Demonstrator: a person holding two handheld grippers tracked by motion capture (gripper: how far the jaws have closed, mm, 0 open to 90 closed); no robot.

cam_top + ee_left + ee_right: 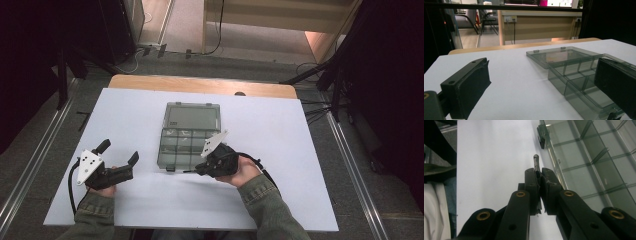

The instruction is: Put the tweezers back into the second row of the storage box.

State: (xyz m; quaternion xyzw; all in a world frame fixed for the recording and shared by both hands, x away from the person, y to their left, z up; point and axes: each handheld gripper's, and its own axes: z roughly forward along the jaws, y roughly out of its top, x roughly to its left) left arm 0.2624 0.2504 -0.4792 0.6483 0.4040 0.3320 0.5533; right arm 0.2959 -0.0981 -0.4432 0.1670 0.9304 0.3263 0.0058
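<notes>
Between the right claw's pressed jaws sits a thin dark bit, just beside the compartment box; left claw spread.

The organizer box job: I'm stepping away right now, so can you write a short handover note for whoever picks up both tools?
Left tool: open, holding nothing, resting on the white table left of the organizer box.
Right tool: shut on a thin dark piece, at the box's near edge by the latch.
Box: lid lying open and flat at the far side; the compartments in sight look empty.
Done: lid open, piece in grip.
Left: probably placing the piece into a compartment; what the piece is, I cannot tell.
</notes>
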